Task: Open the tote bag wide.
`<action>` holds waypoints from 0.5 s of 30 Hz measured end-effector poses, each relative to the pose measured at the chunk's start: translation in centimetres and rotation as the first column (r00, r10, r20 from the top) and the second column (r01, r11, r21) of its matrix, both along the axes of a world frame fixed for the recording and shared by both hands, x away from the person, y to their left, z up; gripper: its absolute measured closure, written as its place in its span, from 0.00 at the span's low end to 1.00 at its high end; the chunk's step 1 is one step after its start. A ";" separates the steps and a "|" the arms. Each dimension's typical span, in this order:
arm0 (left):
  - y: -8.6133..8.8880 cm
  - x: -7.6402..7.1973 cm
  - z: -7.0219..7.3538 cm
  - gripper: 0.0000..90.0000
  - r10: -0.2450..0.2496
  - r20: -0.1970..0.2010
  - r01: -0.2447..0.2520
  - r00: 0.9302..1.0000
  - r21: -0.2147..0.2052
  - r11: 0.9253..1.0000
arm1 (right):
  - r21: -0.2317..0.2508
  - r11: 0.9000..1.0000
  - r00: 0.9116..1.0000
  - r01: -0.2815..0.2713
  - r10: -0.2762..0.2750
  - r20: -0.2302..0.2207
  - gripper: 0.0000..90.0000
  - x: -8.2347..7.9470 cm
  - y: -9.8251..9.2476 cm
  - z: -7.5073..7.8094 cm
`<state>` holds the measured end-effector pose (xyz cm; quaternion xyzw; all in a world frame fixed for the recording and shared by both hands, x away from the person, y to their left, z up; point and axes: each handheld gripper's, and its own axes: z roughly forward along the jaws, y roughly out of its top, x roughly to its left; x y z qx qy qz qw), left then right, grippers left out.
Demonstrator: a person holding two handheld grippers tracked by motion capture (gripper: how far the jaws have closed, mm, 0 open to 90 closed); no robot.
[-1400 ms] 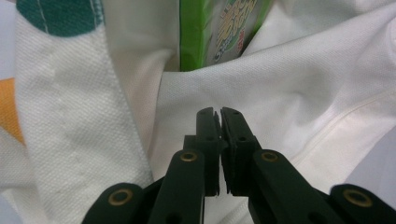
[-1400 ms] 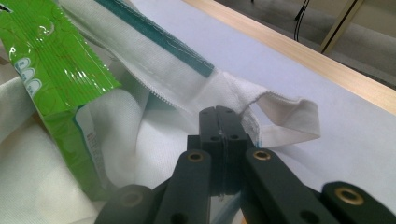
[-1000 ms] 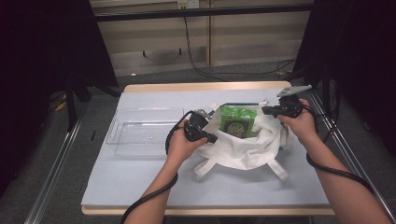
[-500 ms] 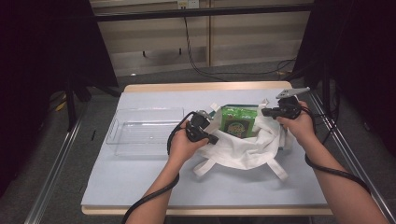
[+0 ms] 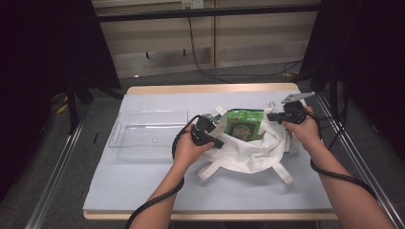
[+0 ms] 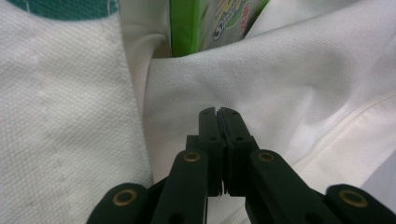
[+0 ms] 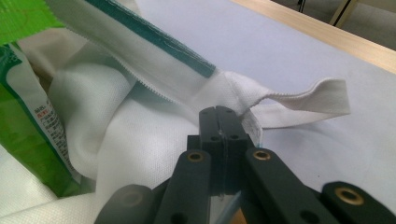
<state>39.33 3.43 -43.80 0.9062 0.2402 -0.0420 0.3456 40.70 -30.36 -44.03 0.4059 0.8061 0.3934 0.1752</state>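
The white bag (image 5: 248, 148) hides the lower part of the green packet (image 5: 244, 125); its print is too small to read in the high view.

Green printed plastic snack packet (image 6: 219, 21), upper centre of the left gripper view: a fragment of white outlined lettering beginning with "S", the rest cut off by the frame edge and a white fabric fold. The same packet (image 7: 28, 112), left edge of the right gripper view, carries fine small print and a red mark, too small to read. In the high view, its front (image 5: 244, 125) shows a round emblem, illegible.
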 end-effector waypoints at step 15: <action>0.1 0.3 -0.4 1.00 -0.008 -0.006 0.008 1.000 0.014 1.000 | -0.010 1.000 1.000 0.001 -0.001 0.004 1.00 0.2 0.1 -0.3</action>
